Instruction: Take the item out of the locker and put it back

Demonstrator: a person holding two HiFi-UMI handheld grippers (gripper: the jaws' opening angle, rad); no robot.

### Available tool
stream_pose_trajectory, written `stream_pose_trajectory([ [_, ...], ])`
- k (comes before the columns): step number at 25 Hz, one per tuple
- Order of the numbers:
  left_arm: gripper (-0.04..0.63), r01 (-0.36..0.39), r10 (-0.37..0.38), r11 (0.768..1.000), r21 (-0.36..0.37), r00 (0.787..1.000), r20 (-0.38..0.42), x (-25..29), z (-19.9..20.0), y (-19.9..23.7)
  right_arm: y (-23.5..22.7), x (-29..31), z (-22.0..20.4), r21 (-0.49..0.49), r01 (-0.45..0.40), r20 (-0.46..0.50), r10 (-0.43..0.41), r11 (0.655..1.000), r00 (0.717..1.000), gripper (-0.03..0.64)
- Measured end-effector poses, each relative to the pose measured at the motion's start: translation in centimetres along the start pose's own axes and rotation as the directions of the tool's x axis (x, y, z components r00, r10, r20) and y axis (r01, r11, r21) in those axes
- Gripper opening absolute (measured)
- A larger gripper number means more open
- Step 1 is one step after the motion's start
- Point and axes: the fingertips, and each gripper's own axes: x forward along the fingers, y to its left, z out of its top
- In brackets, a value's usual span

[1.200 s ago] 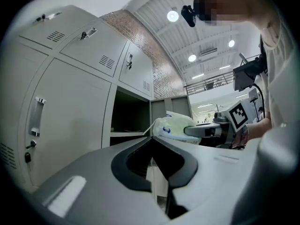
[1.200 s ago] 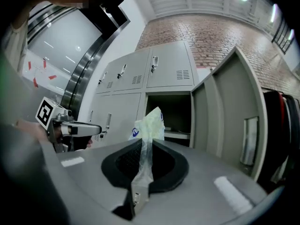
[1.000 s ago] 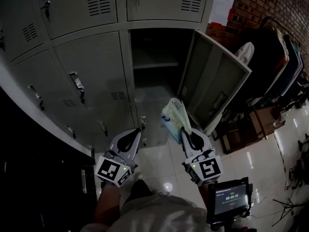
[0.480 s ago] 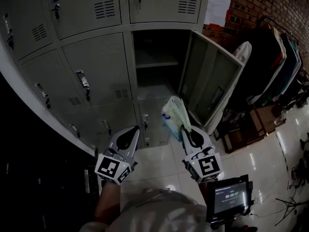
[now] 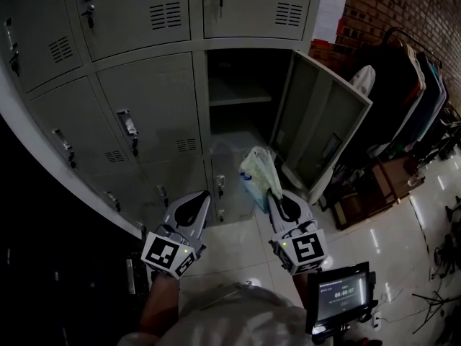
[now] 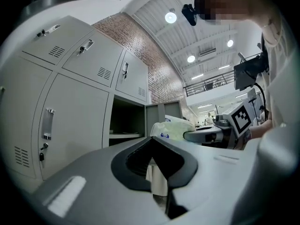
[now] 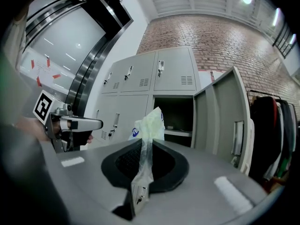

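The plastic bag [image 5: 258,173] is pinched in my right tool [image 5: 274,194]. Its 2 jaws are closed on the bag's twisted neck. In the right gripper view the thin film runs up from between the jaws, and the pale, bulging body of the bag stands above them, with a blue mark on its side.

My left tool [image 5: 204,196] sits to the left of the right one, apart from it, with its jaws together and nothing between them.

The bag hangs in the air outside the locker, in front of the open compartment [image 5: 241,114] and near its lower edge. It touches neither the frame nor the door. Inside the compartment, 1 shelf [image 5: 238,96] crosses the dark space in its upper part; I cannot tell whether anything lies on it.

The grey door [image 5: 323,125] is swung wide to the right of the bag. Closed lockers [image 5: 148,107] with handles and vent slots fill the wall to the left and above. At the far right, dark clothes [image 5: 410,99] hang in front of a brick wall [image 5: 403,6]. The glossy tiled floor [image 5: 403,244] lies below.
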Motion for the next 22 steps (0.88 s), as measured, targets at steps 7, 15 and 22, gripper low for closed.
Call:
stream_pose_trajectory([
  [7, 0.003, 0.013, -0.013, 1.0, -0.012, 1.0, -0.009, 0.3, -1.1, 1.8, -0.7, 2.2, 0.1, 0.022, 0.038, -0.001, -0.038, 0.999, 0.999, 0.009],
  [15, 0.002, 0.001, -0.001, 1.0, -0.004, 1.0, -0.006, 4.8, -1.7, 4.2, -4.1, 6.4, -0.3, 0.002, 0.008, 0.002, -0.008, 1.0, 1.0, 0.009],
  [22, 0.003, -0.023, 0.023, 1.0, 0.015, 1.0, 0.008, 10.0, -1.5, 6.1, -7.7, 10.7, -0.6, -0.026, -0.04, 0.006, 0.04, 0.999, 0.999, 0.009],
])
